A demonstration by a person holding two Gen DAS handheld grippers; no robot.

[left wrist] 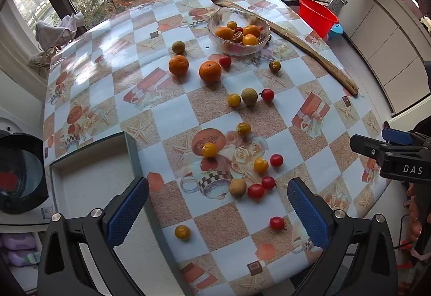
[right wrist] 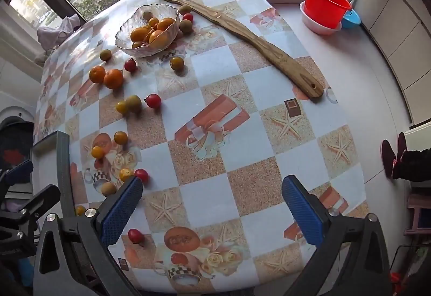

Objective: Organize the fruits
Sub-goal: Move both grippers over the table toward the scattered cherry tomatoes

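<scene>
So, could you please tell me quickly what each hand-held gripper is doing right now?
Left hand-held gripper: open, holding nothing, above the patterned table.
Right hand-held gripper: open, holding nothing.

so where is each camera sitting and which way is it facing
Left wrist: on the left gripper, jaws wide open and empty, angled steeply down at loose fruit near the table's left edge; the right gripper shows at right.
Right wrist: on the right gripper, also open, aimed at barer tablecloth; the left gripper shows at left.
Shared: glass bowl, wooden stick, red bucket.
</scene>
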